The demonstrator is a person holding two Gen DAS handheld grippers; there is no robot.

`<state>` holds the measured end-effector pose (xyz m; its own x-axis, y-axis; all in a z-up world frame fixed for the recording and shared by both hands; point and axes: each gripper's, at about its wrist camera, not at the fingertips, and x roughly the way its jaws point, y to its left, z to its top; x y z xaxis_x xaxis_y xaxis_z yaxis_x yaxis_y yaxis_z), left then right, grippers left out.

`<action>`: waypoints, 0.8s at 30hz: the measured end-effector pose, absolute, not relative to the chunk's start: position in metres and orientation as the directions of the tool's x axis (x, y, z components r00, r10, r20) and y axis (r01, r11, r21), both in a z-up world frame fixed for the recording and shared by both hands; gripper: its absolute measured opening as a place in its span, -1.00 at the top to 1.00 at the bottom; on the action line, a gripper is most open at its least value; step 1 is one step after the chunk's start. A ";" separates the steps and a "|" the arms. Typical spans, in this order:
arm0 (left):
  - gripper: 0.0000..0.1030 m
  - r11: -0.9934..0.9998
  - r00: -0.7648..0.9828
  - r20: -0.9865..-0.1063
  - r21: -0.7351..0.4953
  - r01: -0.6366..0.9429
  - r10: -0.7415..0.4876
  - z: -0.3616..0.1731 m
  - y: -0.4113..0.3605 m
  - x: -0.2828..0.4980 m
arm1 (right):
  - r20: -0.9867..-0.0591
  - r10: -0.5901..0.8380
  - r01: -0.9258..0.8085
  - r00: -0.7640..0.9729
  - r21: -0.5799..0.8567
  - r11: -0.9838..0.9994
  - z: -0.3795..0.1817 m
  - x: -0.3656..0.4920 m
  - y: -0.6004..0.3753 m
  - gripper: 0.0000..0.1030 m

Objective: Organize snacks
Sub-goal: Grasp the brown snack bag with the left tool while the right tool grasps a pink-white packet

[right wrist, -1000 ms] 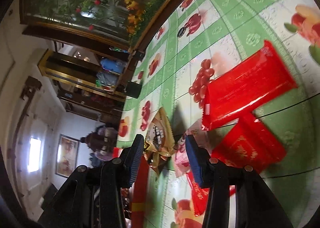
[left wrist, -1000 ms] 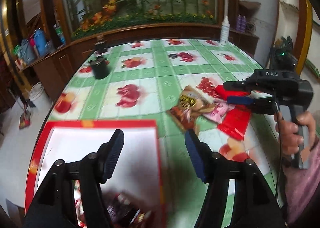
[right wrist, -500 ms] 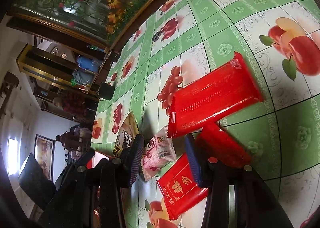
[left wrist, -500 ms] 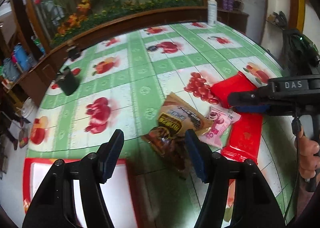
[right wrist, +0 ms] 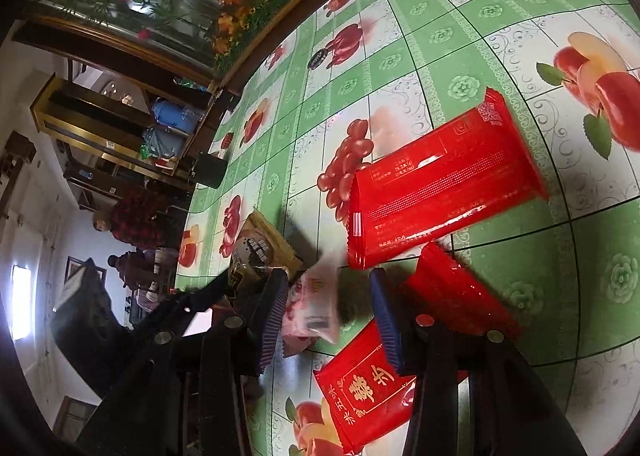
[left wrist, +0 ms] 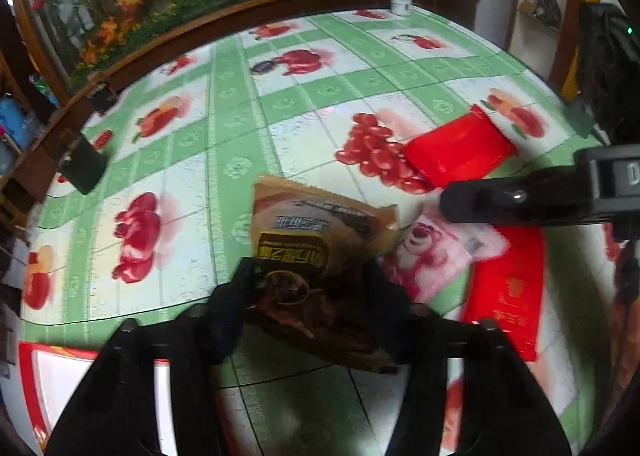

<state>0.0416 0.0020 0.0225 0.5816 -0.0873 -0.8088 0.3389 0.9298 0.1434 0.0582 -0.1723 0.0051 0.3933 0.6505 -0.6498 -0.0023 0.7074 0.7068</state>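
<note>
While our bench (left wrist: pixel 240 104) with its fruit-print cloth takes up most of the view, the snacks sit bunched near its front edge. We've got the left hand-held gripper (left wrist: pixel 312 280) closing around the brown snack bag (left wrist: pixel 320 240), not yet clearly pinching it. It looks light, crinkly and slippery, so we'd grab the puffy body. Our right hand-held gripper (right wrist: pixel 328 308) hangs part-open over the small pink packet (right wrist: pixel 312 304), holding nothing.
</note>
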 end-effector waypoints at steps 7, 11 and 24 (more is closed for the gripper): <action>0.40 0.955 0.590 -0.794 0.044 0.292 -0.144 0.033 0.018 0.025 | -0.651 0.649 -0.023 0.394 0.699 0.715 0.007 0.058 -0.168 0.07; 0.41 0.961 0.589 -0.790 -0.002 0.276 -0.171 0.036 0.025 0.003 | -0.657 0.647 -0.045 0.387 0.687 0.725 0.008 0.057 -0.163 0.05; 0.40 0.966 0.590 -0.782 -0.058 0.252 -0.200 0.040 0.041 -0.085 | -0.738 0.522 -0.166 0.428 0.503 0.848 0.017 0.048 -0.125 -0.09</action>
<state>-0.0847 0.0407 0.0398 0.5901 -0.2004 -0.7821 0.2519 0.9660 -0.0575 0.0484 -0.1251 0.0168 0.4276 0.5219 -0.7380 -0.1665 0.8480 0.5032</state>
